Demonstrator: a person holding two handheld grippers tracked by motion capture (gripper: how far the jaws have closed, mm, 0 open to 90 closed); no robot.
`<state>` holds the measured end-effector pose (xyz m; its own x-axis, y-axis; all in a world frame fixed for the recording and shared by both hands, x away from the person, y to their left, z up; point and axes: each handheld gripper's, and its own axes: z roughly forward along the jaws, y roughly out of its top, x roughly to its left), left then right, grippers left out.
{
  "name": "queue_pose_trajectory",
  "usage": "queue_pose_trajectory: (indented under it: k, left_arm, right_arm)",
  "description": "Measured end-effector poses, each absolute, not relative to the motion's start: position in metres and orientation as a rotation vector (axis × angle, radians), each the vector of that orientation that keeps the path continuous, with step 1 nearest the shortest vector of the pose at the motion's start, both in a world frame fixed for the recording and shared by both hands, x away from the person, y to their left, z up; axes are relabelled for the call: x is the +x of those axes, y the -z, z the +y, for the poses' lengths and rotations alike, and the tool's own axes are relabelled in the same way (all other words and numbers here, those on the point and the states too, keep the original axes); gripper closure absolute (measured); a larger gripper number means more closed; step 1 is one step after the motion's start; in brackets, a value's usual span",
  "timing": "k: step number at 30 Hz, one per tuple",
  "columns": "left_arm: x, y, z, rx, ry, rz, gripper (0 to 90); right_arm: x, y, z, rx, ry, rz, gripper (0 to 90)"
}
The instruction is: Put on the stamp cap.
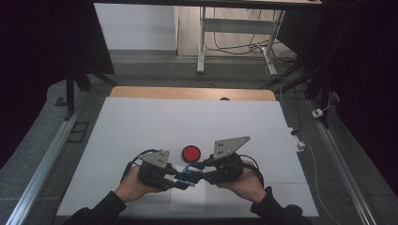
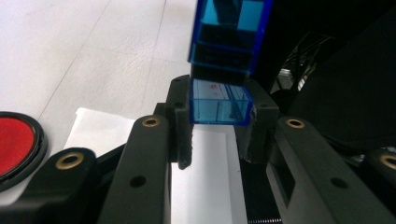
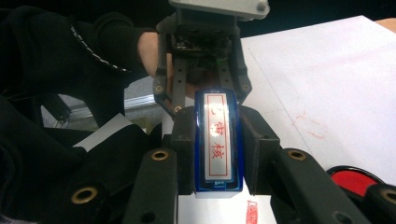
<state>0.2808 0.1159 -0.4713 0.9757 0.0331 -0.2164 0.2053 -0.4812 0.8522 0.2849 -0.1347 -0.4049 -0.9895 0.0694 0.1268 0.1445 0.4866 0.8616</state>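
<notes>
Above the white sheet [image 1: 141, 126], both tools, left [image 1: 180, 178] and right [image 1: 199, 167], clamp the blue stamp [image 1: 189, 173].

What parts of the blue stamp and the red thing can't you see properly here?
- Blue stamp, high view: too small, and both grippers cover its ends.
- Blue stamp, left gripper view: its top is cut off by the upper edge.
- Red ink pad, right gripper view: mostly hidden behind the right gripper.
</notes>
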Motion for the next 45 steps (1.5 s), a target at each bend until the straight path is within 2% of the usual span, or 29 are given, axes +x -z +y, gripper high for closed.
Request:
queue_pose_trajectory:
  k: [14, 22, 35, 37, 39, 45]
  left_arm:
    - [0.2817, 0.4696, 0.1152, 2.039, 0.232, 0.113, 68.7]
    - [0.2777, 0.4650, 0.1182, 1.990, 0.174, 0.058, 69.0]
    - [0.2796, 0.4674, 0.1176, 1.974, 0.188, 0.089, 68.2]
    - [0.2793, 0.4676, 0.1168, 1.984, 0.175, 0.108, 65.9]
    - [0.2787, 0.4688, 0.1161, 1.993, 0.161, 0.114, 57.9]
    - [0.2772, 0.4714, 0.1132, 2.033, 0.126, 0.135, 51.9]
  right_arm:
    - [0.2828, 0.4064, -0.1314, -0.163, 1.514, -2.635, 70.7]
    - [0.2838, 0.4043, -0.1335, -0.171, 1.557, -2.571, 70.7]
    - [0.2872, 0.4065, -0.1353, -0.203, 1.580, -2.531, 70.7]
    - [0.2872, 0.4065, -0.1353, -0.213, 1.576, -2.546, 70.7]
    - [0.2872, 0.4062, -0.1355, -0.219, 1.574, -2.558, 70.7]
    - [0.2884, 0.4041, -0.1382, -0.241, 1.583, -2.564, 70.7]
